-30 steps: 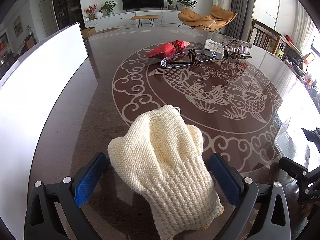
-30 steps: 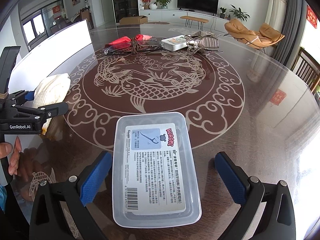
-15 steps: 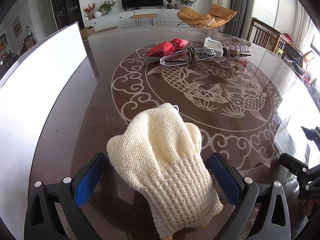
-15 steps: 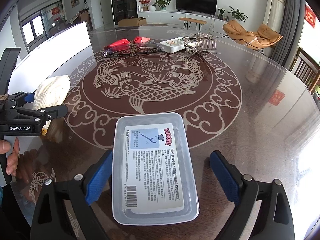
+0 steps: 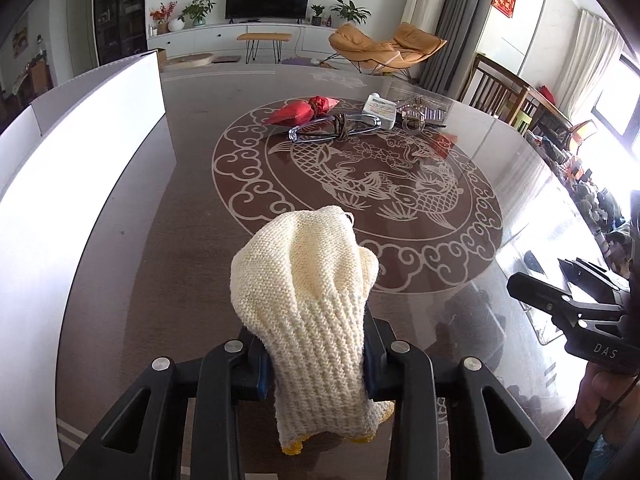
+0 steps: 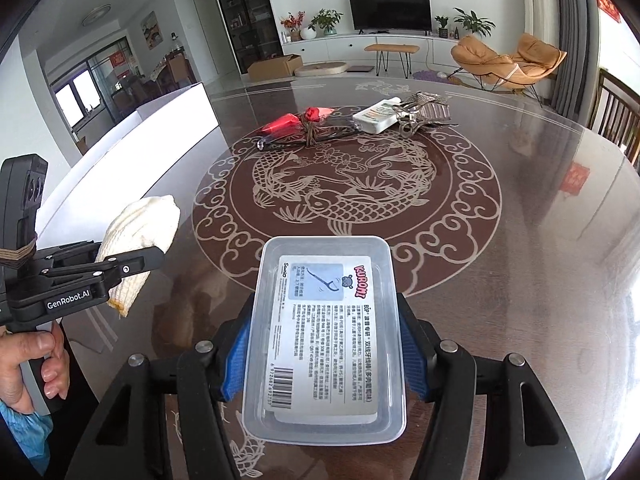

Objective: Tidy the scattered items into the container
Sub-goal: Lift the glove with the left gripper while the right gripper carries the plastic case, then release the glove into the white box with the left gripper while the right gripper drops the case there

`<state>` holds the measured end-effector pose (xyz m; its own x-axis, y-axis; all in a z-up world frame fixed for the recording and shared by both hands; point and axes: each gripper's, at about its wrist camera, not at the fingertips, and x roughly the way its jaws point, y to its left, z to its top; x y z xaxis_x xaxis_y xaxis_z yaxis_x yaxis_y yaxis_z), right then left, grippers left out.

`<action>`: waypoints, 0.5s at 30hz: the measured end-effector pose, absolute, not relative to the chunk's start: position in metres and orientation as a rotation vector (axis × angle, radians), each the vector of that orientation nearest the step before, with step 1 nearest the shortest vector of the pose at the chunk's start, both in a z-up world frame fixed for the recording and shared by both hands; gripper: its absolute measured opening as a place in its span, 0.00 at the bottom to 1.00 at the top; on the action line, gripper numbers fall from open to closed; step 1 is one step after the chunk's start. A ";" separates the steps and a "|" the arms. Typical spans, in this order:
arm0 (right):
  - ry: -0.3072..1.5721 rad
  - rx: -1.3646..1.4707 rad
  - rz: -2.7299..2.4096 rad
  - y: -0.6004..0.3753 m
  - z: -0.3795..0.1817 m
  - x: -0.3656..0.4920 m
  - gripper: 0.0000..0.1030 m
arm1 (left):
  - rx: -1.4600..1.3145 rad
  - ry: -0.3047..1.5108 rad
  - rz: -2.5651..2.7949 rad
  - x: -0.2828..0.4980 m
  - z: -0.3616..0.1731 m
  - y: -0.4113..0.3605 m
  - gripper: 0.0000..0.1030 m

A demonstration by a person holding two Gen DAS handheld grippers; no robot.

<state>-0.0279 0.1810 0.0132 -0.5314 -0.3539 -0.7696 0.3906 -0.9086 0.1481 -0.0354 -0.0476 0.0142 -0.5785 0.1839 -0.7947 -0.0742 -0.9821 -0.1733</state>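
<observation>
Clearly both tools are loaded for one trip: the left gripper (image 5: 316,364) is clenched on a knitted glove (image 5: 308,292) at its cuff, and the right gripper (image 6: 326,354) squeezes the long sides of a plastic box (image 6: 326,344). Only the right view shows the glove lifted off the table (image 6: 520,260), beside the white bin (image 6: 160,152). Glasses (image 5: 334,128) wait across the table.

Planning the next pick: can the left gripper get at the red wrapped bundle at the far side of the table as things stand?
Probably not yet. The left gripper is shut on the cream knitted glove, so its jaws are occupied. The dark glass table between it and the red wrapped bundle looks unobstructed; the bundle lies against the wire-framed glasses.
</observation>
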 end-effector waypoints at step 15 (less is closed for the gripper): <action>0.177 0.800 -2.078 -0.120 0.150 -0.078 0.61 | -1.379 -0.362 3.049 -0.030 0.118 -0.315 0.32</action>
